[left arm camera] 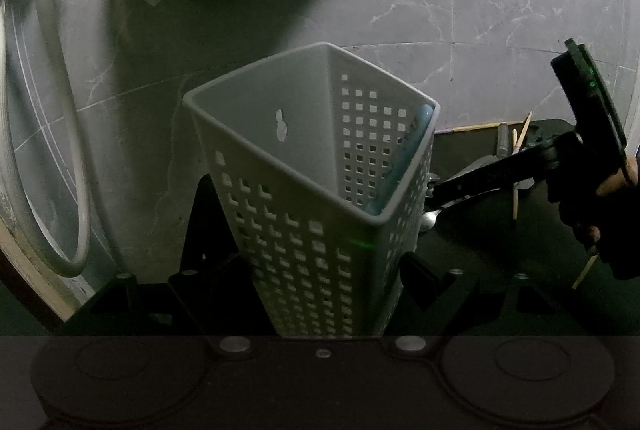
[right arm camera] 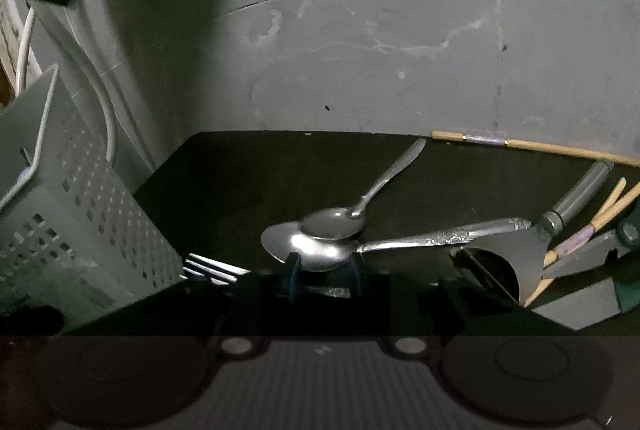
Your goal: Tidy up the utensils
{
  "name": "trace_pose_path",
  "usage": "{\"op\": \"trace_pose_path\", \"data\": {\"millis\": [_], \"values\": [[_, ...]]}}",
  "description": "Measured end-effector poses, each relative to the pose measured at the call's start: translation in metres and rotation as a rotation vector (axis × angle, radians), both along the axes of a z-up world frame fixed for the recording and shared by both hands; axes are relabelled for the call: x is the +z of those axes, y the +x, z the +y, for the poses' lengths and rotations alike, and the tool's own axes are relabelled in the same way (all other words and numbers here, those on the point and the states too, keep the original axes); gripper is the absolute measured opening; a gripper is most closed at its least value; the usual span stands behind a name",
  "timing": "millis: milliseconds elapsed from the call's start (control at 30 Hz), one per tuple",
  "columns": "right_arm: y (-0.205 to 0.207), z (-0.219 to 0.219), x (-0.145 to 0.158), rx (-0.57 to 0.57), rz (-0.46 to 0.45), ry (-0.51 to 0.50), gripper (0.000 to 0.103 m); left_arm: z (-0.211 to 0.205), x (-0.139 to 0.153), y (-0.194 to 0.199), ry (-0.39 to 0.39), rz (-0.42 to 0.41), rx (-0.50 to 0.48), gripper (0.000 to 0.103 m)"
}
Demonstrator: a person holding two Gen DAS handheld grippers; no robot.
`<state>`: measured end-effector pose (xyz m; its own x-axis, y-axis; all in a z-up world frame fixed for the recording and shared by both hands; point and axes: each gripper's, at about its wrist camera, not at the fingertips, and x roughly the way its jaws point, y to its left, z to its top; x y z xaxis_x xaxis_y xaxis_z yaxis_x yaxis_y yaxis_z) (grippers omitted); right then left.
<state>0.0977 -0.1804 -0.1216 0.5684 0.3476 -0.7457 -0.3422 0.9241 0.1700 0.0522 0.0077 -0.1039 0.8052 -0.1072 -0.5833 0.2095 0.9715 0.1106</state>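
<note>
Left fingers (left arm camera: 320, 270) clamped on basket (left arm camera: 320, 166). Right fingers (right arm camera: 324, 270) apart, straddling bowl of large spoon (right arm camera: 316, 246); small spoon (right arm camera: 336, 222) overlaps just beyond. Close squarely on large bowl only, lift clear before tipping toward basket.

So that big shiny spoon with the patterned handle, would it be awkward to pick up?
Probably somewhat. The large spoon looks like polished metal, so it is likely stiff but slippery between the right gripper fingers. Its long ornate handle sticks far out to one side, so gripped at the bowl it may tilt. The small spoon overlaps its bowl and might shift too.
</note>
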Motion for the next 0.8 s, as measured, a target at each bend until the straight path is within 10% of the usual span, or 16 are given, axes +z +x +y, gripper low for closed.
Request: {"op": "trace_pose_path", "data": {"millis": [800], "values": [[0.019, 0.057, -0.012, 0.293, -0.252, -0.490, 0.043, -0.001, 0.000, -0.001, -0.001, -0.001, 0.009, 0.085]]}}
